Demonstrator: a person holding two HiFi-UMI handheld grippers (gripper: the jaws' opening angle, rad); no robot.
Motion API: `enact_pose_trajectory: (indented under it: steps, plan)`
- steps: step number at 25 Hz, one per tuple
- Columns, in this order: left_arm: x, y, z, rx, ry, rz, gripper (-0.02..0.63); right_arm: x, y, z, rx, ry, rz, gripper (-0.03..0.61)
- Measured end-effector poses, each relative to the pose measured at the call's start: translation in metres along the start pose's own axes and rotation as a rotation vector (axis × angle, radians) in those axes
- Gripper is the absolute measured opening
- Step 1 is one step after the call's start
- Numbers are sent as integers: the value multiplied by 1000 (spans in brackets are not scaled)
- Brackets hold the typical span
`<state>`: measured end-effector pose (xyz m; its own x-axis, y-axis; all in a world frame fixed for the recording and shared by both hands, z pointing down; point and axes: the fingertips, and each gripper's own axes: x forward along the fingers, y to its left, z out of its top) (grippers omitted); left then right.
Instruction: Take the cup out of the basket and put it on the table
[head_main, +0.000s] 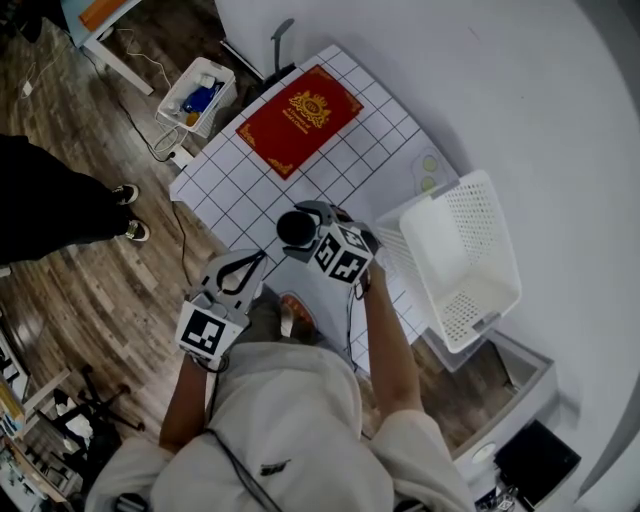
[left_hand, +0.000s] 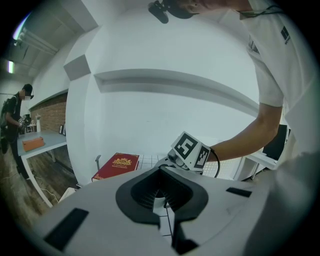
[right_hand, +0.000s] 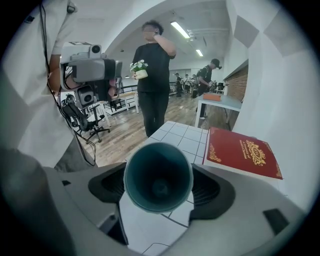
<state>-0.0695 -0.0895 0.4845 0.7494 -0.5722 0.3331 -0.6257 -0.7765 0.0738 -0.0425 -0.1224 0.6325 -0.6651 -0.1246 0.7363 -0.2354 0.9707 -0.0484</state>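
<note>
- The right gripper is clamping its two jaws on the sides of a teal cup, whose open mouth is facing that gripper's camera.
- In the head view, the cup is sitting outside the white basket, at the basket's 9 o'clock. It is hanging over the white table with its black grid lines.
- Whether the cup's base is touching the table is not showing in any view.
- The left gripper is holding its jaws apart with nothing between them. It is hovering at the cup's 7 o'clock, near the table's front edge.
- A red book with gold ornament is lying flat on the table at the cup's 12 o'clock, well apart from it.
- The basket is standing at the table's 3 o'clock edge, looking empty.
</note>
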Motion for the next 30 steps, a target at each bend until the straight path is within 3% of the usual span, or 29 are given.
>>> enact_pose_trajectory:
  steps: [30]
  plan:
    - [0, -3, -3, 4, 4, -6, 9, 10, 3, 6, -17, 4, 41, 380]
